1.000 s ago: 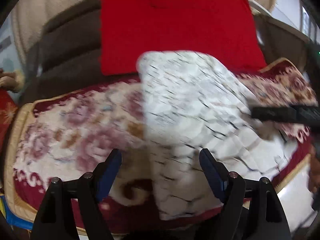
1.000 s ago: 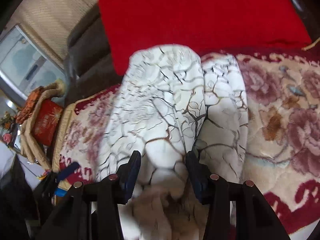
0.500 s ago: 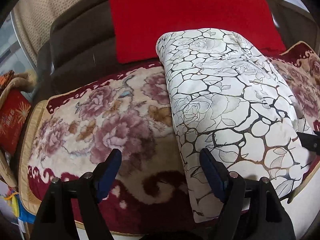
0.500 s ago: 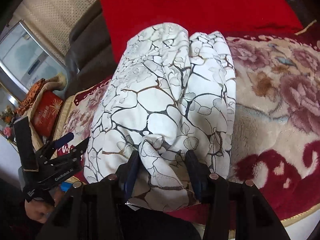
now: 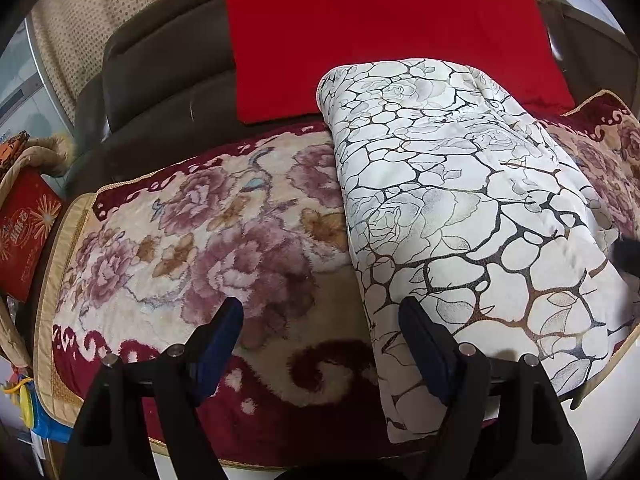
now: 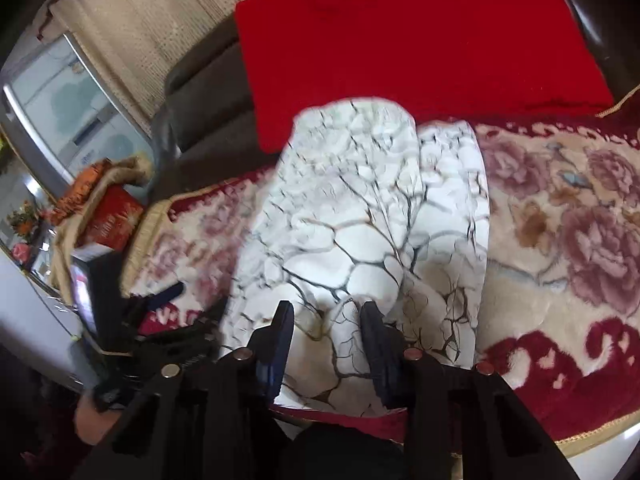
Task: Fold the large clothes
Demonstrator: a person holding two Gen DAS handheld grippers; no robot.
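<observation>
A white garment (image 5: 448, 208) with a dark crackle and rose print lies folded in a thick bundle on the floral sofa cover (image 5: 200, 240); it also shows in the right wrist view (image 6: 360, 240). My left gripper (image 5: 320, 344) is open and empty, just left of the bundle's near edge, its right finger touching the fabric. My right gripper (image 6: 326, 332) has its jaws partly open around the bundle's near end; the view is blurred. The left gripper shows in the right wrist view (image 6: 160, 320) at the left.
A red cushion (image 5: 384, 32) leans on the brown sofa back (image 5: 160, 72) behind the garment. A red box (image 5: 24, 232) in a tan basket stands left of the sofa. The sofa's front edge (image 5: 280, 468) is near.
The garment has settled flat on the sofa. My right gripper has loosened its hold on the bundle's near end and moves. My left gripper has stayed open, drawing back slightly.
</observation>
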